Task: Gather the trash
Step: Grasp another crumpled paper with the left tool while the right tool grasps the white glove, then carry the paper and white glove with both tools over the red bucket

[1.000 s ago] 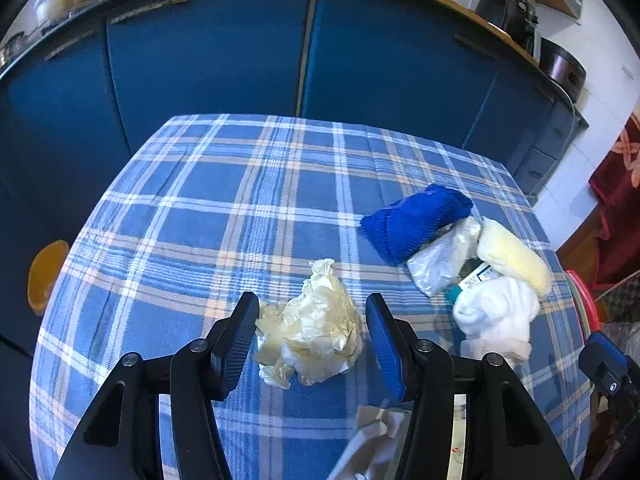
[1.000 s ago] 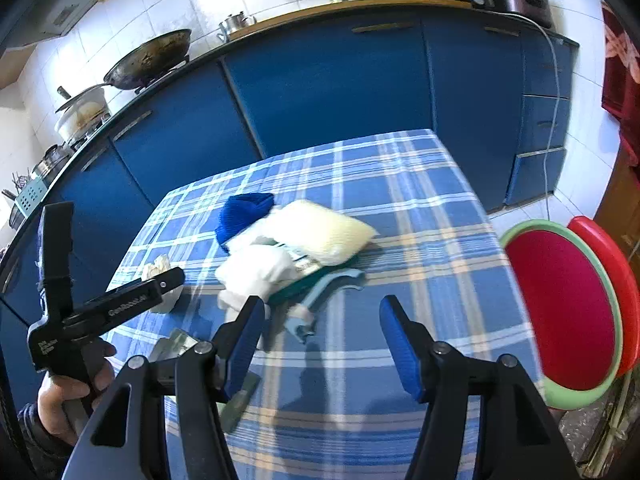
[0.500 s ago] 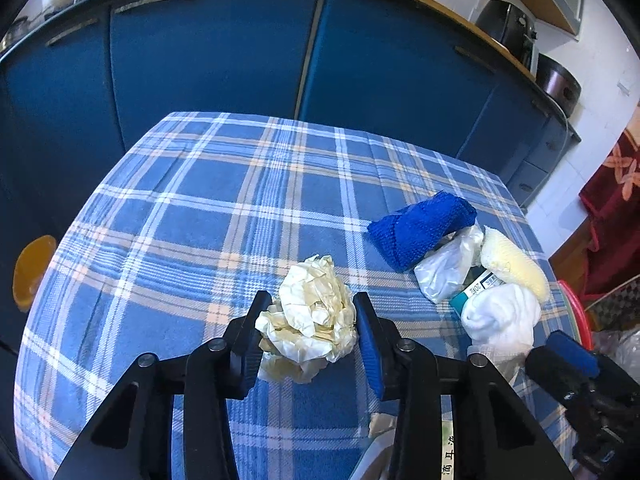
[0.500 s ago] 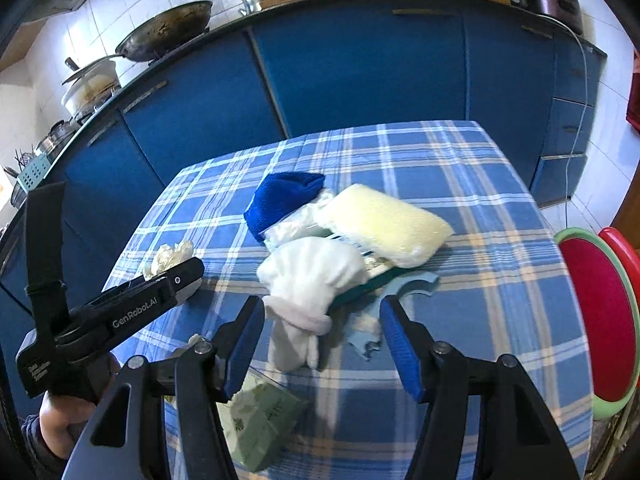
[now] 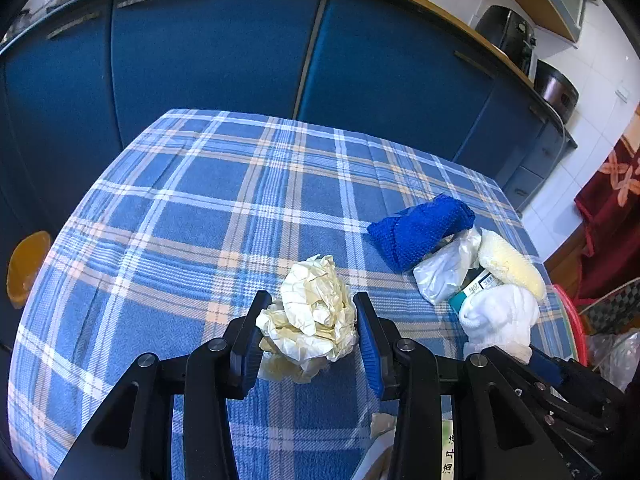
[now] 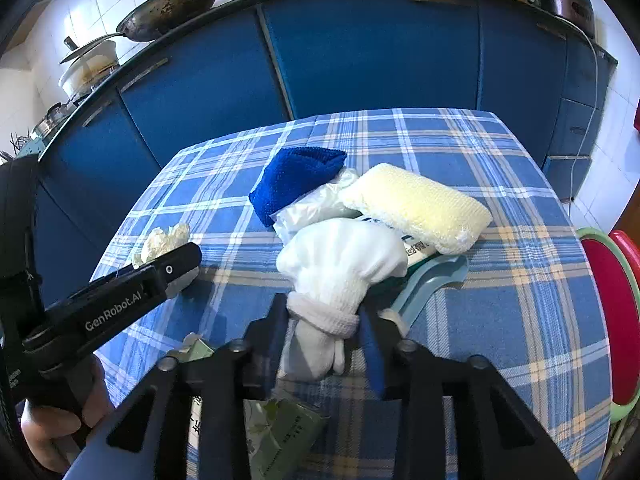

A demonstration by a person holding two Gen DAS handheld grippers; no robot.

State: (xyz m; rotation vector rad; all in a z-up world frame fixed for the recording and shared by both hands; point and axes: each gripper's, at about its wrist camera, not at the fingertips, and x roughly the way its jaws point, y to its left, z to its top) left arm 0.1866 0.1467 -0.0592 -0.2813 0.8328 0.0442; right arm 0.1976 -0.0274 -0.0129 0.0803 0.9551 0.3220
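A crumpled cream paper ball [image 5: 312,316] lies on the blue plaid tablecloth [image 5: 200,208]. My left gripper [image 5: 308,320] is shut on the paper ball, both pads pressing its sides; the ball also shows in the right wrist view [image 6: 166,240]. My right gripper [image 6: 324,324] is closed around the cuff of a white sock [image 6: 340,268], which also shows in the left wrist view [image 5: 500,316]. A clear plastic bag [image 6: 316,208] lies just beyond the sock.
A blue cloth [image 6: 298,180], a cream sponge-like pad [image 6: 416,204], a printed box [image 5: 478,286] and a light-blue plastic piece [image 6: 432,284] are piled by the sock. A green packet [image 6: 280,432] lies under my right gripper. Blue cabinets [image 5: 240,60] stand behind; a red stool [image 6: 616,320] stands right.
My left gripper closed onto the paper ball. My right gripper moved forward and left over the pile and closed around the white sock's cuff.
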